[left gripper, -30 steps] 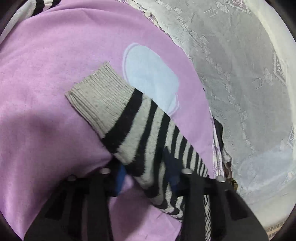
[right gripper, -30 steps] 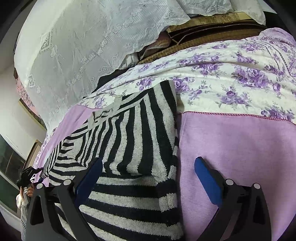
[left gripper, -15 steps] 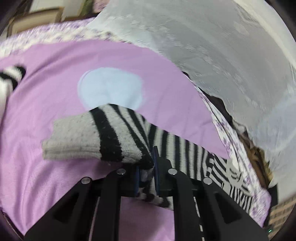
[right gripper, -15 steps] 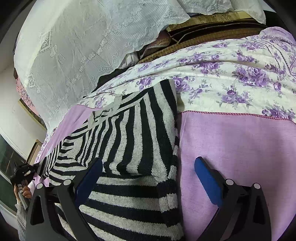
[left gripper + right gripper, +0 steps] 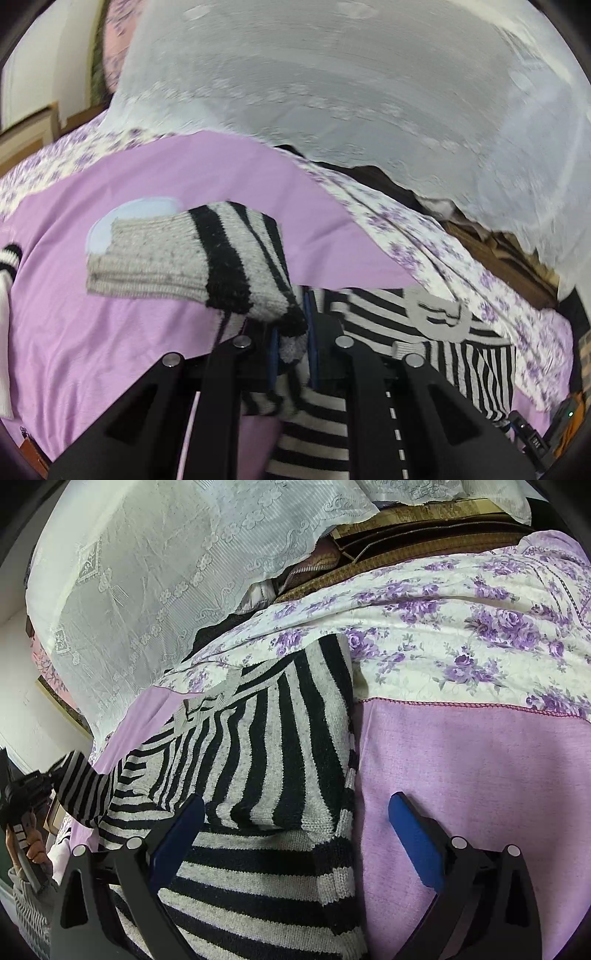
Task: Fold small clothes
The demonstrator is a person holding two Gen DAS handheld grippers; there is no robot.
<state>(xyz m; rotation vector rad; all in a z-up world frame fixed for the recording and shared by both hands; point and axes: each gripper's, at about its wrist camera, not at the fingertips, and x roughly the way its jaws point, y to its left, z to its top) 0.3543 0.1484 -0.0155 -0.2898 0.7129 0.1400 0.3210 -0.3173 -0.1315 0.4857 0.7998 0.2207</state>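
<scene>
A small grey-and-black striped knit sweater [image 5: 280,746] lies on a purple cloth [image 5: 461,768]. My left gripper [image 5: 291,350] is shut on the sweater's sleeve [image 5: 207,258] and holds it lifted, the grey cuff pointing left. The sweater's body [image 5: 436,332] lies flat to the right in the left wrist view. My right gripper [image 5: 295,823] is open and empty, hovering over the sweater's right edge, one finger over the stripes and one over the purple cloth. The lifted sleeve also shows at the far left of the right wrist view [image 5: 85,786].
A floral purple-and-white sheet [image 5: 461,635] lies beyond the purple cloth. A white lace curtain [image 5: 177,561] hangs behind. Another white-and-black garment [image 5: 7,273] lies at the left edge. A pale blue patch [image 5: 122,218] marks the purple cloth.
My left gripper shut on the sleeve and lifted it up and toward the sweater's body. The right gripper has stayed still and open.
</scene>
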